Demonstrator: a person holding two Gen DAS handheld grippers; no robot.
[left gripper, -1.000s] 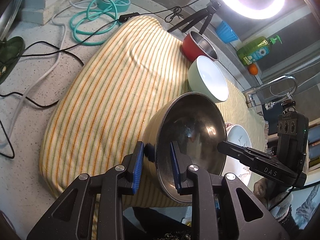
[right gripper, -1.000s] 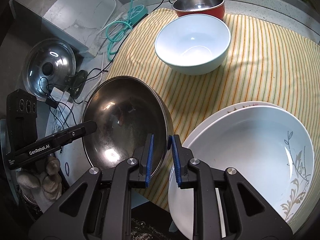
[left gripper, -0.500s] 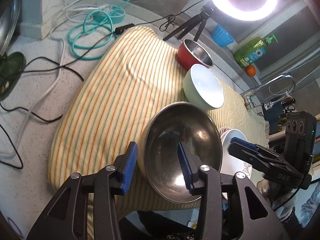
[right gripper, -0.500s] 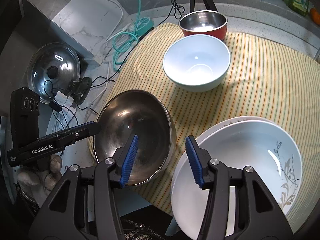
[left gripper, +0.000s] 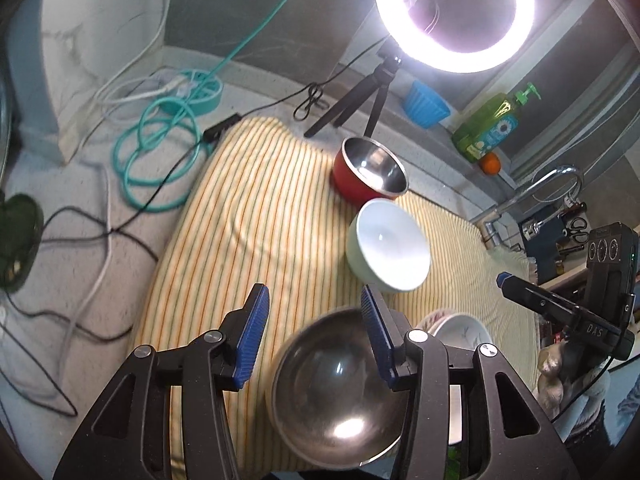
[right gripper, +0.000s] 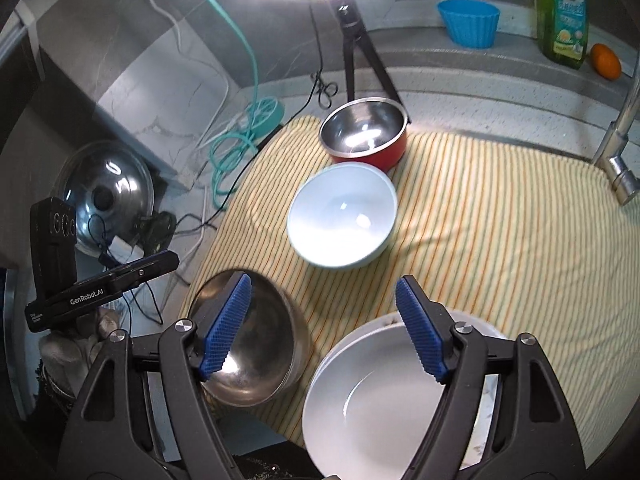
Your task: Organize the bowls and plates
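A steel bowl (left gripper: 340,392) (right gripper: 256,348) sits at the near edge of the striped cloth (left gripper: 248,216) (right gripper: 500,208). A pale blue bowl (left gripper: 388,248) (right gripper: 342,220) stands mid-cloth, a red steel-lined bowl (left gripper: 370,168) (right gripper: 364,132) behind it. White plates (right gripper: 376,396) (left gripper: 464,332) are stacked at the near right. My left gripper (left gripper: 314,336) is open and empty above the steel bowl. My right gripper (right gripper: 324,328) is open and empty, raised above the gap between steel bowl and plates.
A ring light on a tripod (left gripper: 454,16) (right gripper: 356,52) stands behind the cloth. Teal hose and cables (left gripper: 160,152) (right gripper: 236,144) lie left. A pot lid (right gripper: 106,196) lies far left. A blue cup (right gripper: 468,24), soap bottle (right gripper: 562,12), orange (right gripper: 606,60) and faucet (left gripper: 532,196) are at the back right.
Both grippers let go of the steel bowl's rim, opened wide and rose back from it. The steel bowl now rests on the cloth's near edge.
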